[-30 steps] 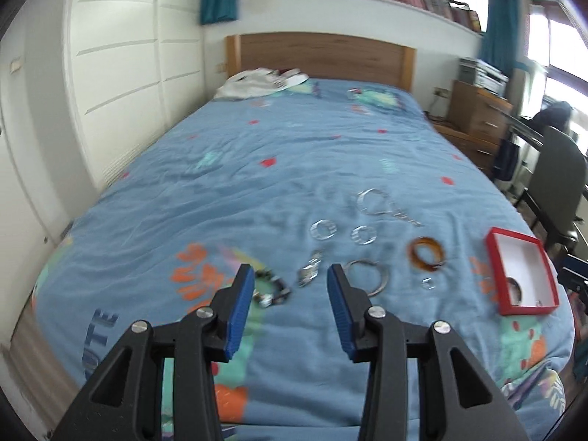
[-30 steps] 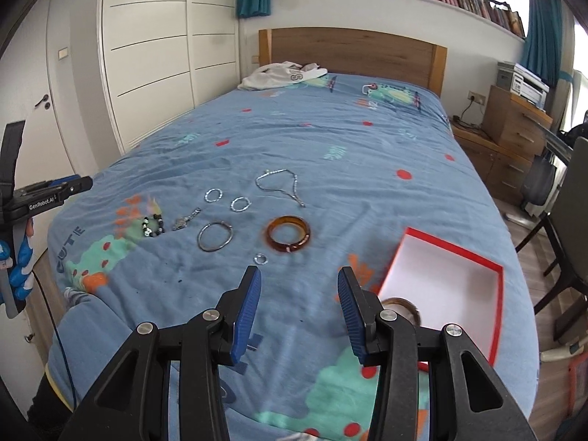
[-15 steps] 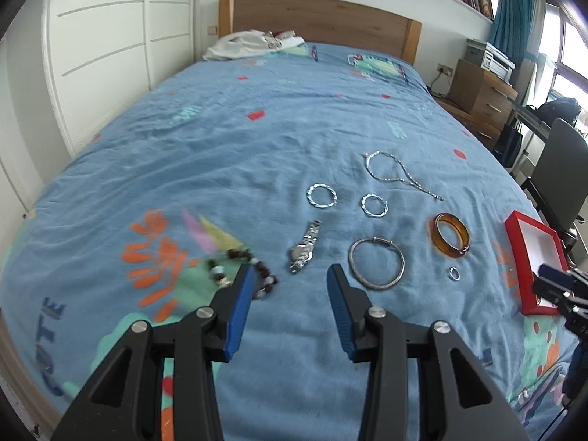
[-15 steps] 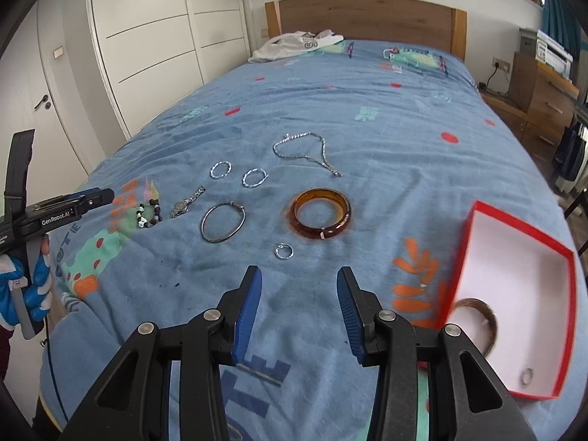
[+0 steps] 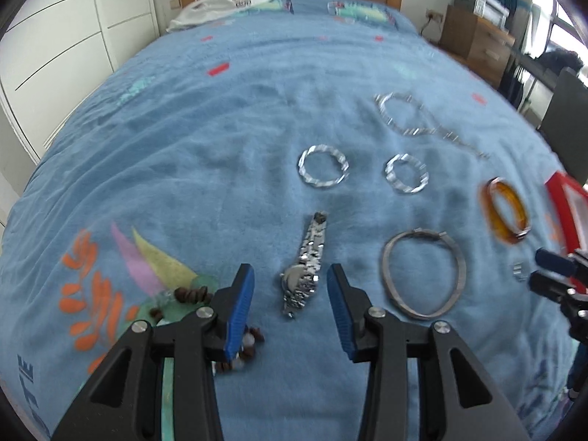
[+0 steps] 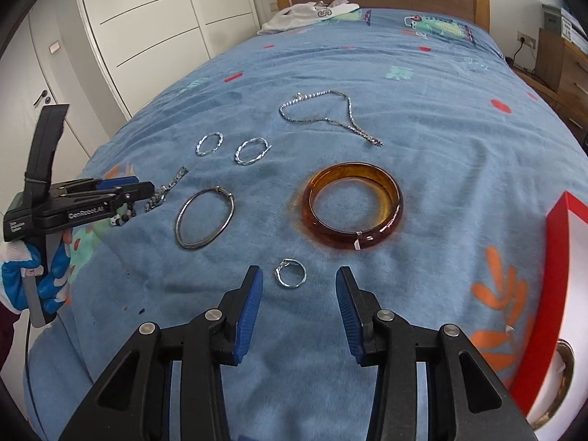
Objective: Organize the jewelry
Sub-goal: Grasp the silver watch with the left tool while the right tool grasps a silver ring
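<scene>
Jewelry lies on the blue bedspread. My left gripper (image 5: 290, 305) is open, its fingers either side of a silver watch (image 5: 307, 268); a brown bead bracelet (image 5: 191, 296) lies partly under its left finger. My right gripper (image 6: 298, 305) is open, just short of a small silver ring (image 6: 290, 278). An amber bangle (image 6: 353, 210), a thin silver bangle (image 6: 204, 217), two twisted silver hoops (image 6: 251, 150) and a silver necklace (image 6: 330, 115) lie beyond. The left gripper also shows in the right wrist view (image 6: 141, 189) over the watch.
A red-rimmed white box (image 6: 562, 294) at the right bed edge holds a bangle (image 6: 560, 378). A white garment (image 6: 308, 14) lies by the wooden headboard. White wardrobes stand left; a wooden dresser (image 5: 477, 36) and a chair (image 5: 566, 106) stand right.
Both grippers have moved forward and down toward the bedspread. The left now straddles the watch; the right has closed in on the small ring. Both stay open.
</scene>
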